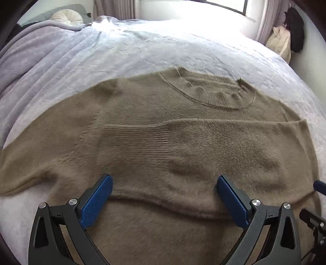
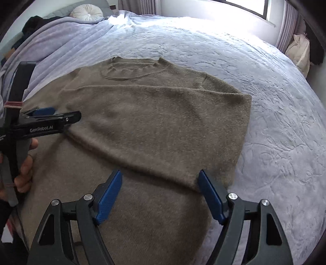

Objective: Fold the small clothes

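Note:
A fuzzy brown sweater (image 1: 159, 146) lies flat on the lilac bedspread (image 1: 122, 51), neckline (image 1: 214, 91) toward the far side. One sleeve is folded across the body, and its ribbed cuff (image 1: 134, 142) rests near the middle. My left gripper (image 1: 163, 183) hovers open over the sleeve's near fold edge, blue pads (image 1: 97, 203) wide apart with nothing pinched. In the right wrist view the sweater (image 2: 163, 122) shows a straight folded right edge. My right gripper (image 2: 161, 179) is open above its lower right part. The left gripper (image 2: 65, 117) appears at the left, held by a person's hand (image 2: 24, 169).
A round cream cushion (image 2: 86, 12) and dark clothing (image 2: 34, 22) lie at the head of the bed. A beige bag (image 1: 280, 40) stands by the curtain at the far right. Bare bedspread (image 2: 275, 122) stretches to the right of the sweater.

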A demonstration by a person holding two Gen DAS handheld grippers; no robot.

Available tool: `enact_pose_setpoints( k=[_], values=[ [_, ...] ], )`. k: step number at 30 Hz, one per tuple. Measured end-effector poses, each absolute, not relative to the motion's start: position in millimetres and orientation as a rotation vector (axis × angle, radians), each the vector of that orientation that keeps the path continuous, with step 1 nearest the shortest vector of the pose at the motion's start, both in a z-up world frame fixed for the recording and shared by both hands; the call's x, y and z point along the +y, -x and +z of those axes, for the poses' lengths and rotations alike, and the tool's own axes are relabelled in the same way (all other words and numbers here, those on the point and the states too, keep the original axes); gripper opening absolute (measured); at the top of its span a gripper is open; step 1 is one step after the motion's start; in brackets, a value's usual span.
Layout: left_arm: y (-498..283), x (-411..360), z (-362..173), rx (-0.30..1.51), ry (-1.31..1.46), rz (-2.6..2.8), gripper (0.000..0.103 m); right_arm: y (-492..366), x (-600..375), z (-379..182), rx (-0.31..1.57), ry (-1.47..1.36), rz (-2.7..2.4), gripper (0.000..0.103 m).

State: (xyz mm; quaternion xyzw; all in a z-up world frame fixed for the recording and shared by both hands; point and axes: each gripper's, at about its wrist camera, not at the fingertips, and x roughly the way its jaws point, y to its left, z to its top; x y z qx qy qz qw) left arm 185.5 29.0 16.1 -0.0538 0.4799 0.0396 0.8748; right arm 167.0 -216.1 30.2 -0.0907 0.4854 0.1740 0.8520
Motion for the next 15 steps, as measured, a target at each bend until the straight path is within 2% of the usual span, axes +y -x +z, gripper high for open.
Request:
enact_pose_setpoints(
  k=[3,6,10,15],
  values=[
    [-180.9,39.4,23.9,0.986,0.201,0.062,0.103,-167.6,-213.9,50.7,0.959,0.215,0.333,0.080],
    [-190.5,31.9,13.3,1.027,0.154,0.079,0.103,-195.0,-206.4,56.6,0.950,0.212,0.267,0.081],
    [-191.5,24.8,5.8,1.041,0.080,0.100,0.103,-242.5,-185.4,22.7,1.111,0.215,0.168,0.081],
    [-170.0,55.1,18.4,1.025,0.164,0.127,0.103,-254.9,-158.1,20.1,1.076,0.179,0.098,0.082]
  ],
)
